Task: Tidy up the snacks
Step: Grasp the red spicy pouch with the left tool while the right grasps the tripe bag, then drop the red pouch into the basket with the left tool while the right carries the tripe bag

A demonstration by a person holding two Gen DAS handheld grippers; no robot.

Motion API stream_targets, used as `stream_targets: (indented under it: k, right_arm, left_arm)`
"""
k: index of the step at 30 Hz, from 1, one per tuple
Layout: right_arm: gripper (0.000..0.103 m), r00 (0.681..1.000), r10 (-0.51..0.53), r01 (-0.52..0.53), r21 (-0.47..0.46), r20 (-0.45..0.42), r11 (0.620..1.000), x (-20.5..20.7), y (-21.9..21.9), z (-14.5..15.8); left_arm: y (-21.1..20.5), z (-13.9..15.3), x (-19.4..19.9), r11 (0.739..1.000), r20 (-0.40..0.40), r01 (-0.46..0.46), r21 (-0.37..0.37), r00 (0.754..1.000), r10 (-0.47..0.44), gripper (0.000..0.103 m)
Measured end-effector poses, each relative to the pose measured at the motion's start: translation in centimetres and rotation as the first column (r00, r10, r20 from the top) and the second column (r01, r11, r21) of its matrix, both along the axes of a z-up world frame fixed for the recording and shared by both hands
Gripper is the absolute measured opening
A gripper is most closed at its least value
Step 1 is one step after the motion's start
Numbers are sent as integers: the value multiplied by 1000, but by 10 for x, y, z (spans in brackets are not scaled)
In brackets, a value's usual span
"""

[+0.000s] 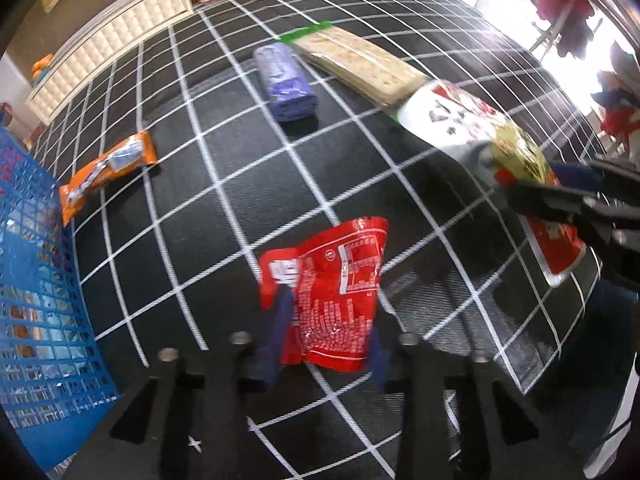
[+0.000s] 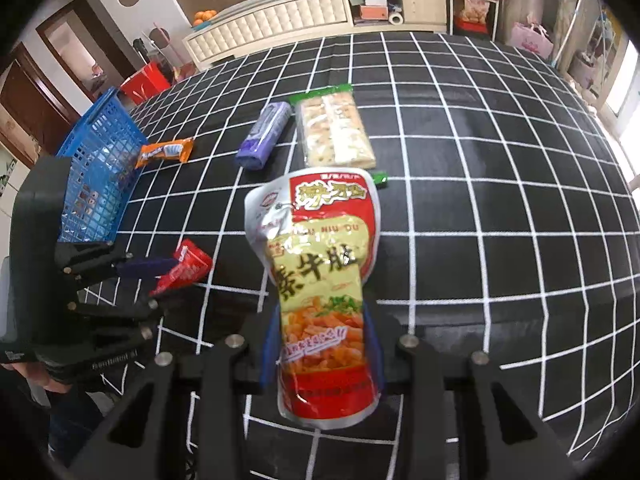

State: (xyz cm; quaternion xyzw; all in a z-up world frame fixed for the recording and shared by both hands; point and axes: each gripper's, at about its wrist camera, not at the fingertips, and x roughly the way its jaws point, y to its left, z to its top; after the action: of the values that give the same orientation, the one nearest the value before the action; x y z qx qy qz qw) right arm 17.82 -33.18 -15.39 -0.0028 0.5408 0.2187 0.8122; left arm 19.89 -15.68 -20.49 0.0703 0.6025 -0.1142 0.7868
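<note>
My left fingers cover the lower edges of the red packet (image 1: pixel 326 296) I hold, and its print is too blurred to read. To my left, the blue basket (image 1: pixel 36 280) runs off the picture's edge; its contents show only as blurred patches through the mesh. The big pouch (image 2: pixel 320 280) between my right fingers hides one end of the cracker pack (image 2: pixel 334 134) beyond it.

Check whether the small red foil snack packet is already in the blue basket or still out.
Still out. The small red foil snack packet is clamped in the left claw, above the checked tablecloth, right of the blue plastic basket.
</note>
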Motion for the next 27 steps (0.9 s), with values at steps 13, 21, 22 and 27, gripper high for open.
stream_targets:
  k: [13, 21, 22, 27]
  right_arm:
    - [42, 998, 13, -13, 14, 54, 1000, -6, 17, 36]
    - [41, 989, 66, -72, 39, 134, 997, -18, 60, 81]
    - [41, 987, 74, -81, 42, 143, 996, -20, 68, 87]
    - [41, 976, 121, -133, 57, 181, 989, -29, 106, 107]
  left_arm:
    - [37, 52, -26, 995, 123, -62, -72, 990, 70, 7]
    - [67, 116, -38, 986, 226, -100, -136, 966, 129, 7]
    - [77, 126, -42, 982, 235, -110, -153, 961, 145, 7]
    - [116, 154, -58, 972, 270, -155, -179, 942, 200, 7]
